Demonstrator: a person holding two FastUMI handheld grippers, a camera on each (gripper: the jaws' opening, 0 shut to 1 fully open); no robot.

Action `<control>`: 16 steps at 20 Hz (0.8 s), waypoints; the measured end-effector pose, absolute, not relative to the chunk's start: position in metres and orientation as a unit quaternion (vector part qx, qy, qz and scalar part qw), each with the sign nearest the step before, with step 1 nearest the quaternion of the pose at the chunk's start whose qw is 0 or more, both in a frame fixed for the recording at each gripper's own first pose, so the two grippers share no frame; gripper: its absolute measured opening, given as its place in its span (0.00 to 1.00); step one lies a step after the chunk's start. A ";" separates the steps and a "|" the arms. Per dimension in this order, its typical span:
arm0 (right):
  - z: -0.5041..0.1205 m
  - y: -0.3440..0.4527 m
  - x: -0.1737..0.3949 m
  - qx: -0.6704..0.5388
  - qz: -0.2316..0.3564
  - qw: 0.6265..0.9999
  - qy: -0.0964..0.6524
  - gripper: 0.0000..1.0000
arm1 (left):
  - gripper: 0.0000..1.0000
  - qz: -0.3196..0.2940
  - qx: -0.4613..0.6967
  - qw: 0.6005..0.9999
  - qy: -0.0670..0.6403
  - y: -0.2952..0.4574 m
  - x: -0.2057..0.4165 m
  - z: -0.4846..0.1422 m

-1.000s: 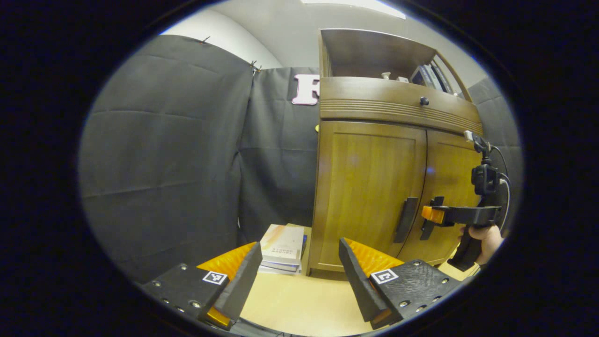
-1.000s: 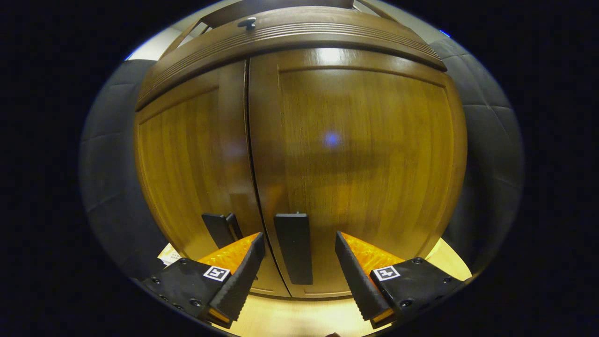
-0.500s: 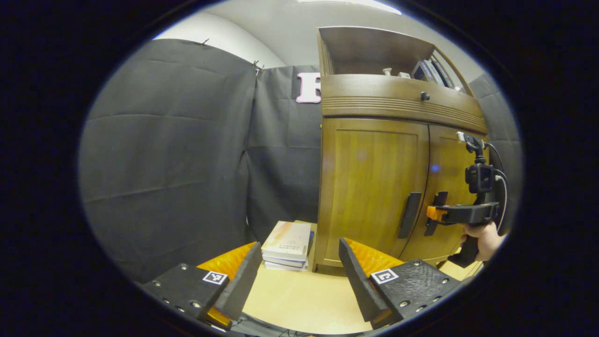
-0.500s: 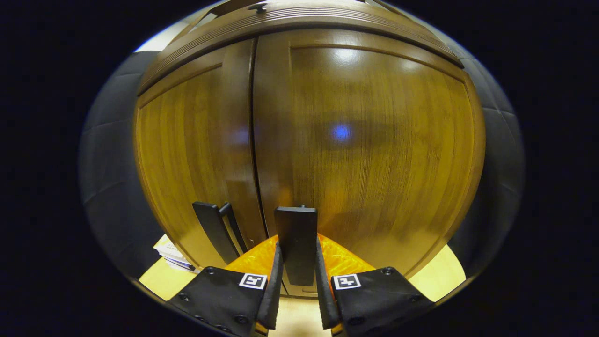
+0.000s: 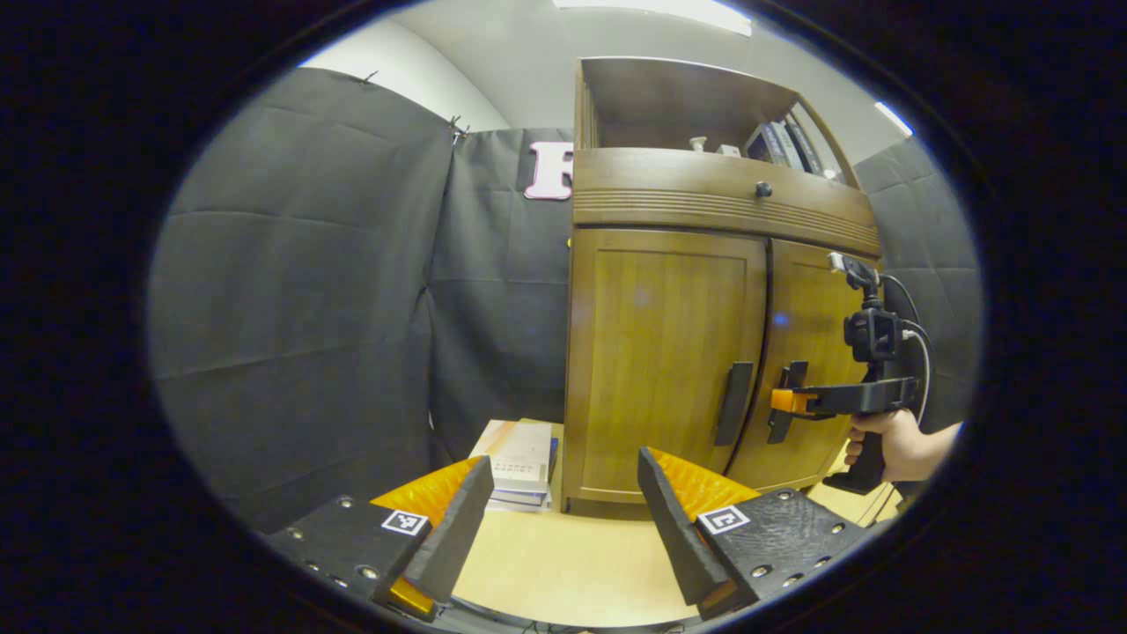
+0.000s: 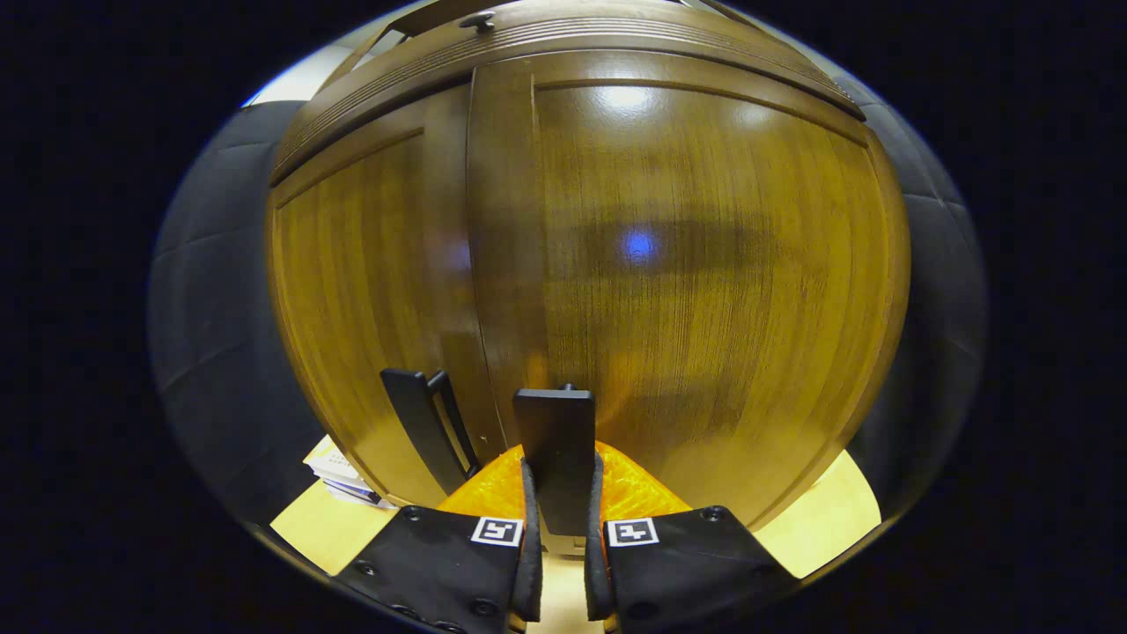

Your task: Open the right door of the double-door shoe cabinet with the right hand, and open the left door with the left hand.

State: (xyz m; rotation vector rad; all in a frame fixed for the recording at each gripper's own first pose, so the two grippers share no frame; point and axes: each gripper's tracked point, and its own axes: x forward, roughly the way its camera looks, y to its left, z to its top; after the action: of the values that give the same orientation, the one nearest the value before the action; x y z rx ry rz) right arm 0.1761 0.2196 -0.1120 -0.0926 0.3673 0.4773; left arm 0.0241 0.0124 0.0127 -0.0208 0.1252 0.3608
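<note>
Cabinet (image 5: 669,352) w/ two doors stands on the pale tabletop (image 5: 563,572) against the booth's black cloth wall, to the right of centre in the left gripper view. Right door (image 6: 704,291) looks barely cracked at the centre seam, if at all; can't tell for sure. Left door (image 5: 665,361) flush shut. So, by my read: right handle gripped, pull only starting, left side not begun. Both swings are left to do.

Right gripper (image 6: 559,563) has both fingers pressed onto the right door's handle (image 6: 555,449), one on each side of the bar. Left gripper (image 5: 563,519) hangs back w/ fingers spread wide, nothing between them, well apart from the left door's handle (image 5: 733,403).

Count: 2 doors, 2 dark bar handles side by side at the seam, 1 small knob (image 5: 763,189) on the drawer band above, 1 stack of books (image 5: 519,462) just beside the cabinet's left foot, more books on the open top shelf (image 5: 687,106). A hand (image 5: 898,436) holds the right gripper's grip.
</note>
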 end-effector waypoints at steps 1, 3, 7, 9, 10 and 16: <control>-0.109 0.216 0.170 -0.043 0.234 0.954 0.182 0.20 | 0.95 0.178 -0.015 0.982 0.059 0.014 0.019 0.013; -0.109 0.212 0.163 -0.039 0.232 0.954 0.185 0.20 | 0.95 0.172 -0.032 0.983 0.049 0.020 0.008 0.013; -0.109 0.204 0.152 -0.066 0.223 0.958 0.169 0.21 | 0.95 0.158 -0.058 0.985 0.043 0.036 0.001 0.008; -0.106 0.200 0.150 -0.075 0.216 0.960 0.163 0.21 | 0.95 0.146 -0.061 0.987 0.041 0.041 0.002 0.009; -0.104 0.197 0.148 -0.072 0.211 0.961 0.163 0.21 | 0.95 0.138 -0.060 0.988 0.037 0.042 0.003 0.012; -0.103 0.190 0.139 -0.058 0.201 0.966 0.149 0.20 | 0.95 0.105 -0.051 0.993 0.026 0.046 0.013 0.022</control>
State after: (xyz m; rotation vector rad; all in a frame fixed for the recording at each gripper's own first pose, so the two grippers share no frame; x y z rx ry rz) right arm 0.1395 0.1901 -0.1033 -0.1170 0.3021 0.4063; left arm 0.0129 0.0463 0.0222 -0.1028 0.0516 0.2107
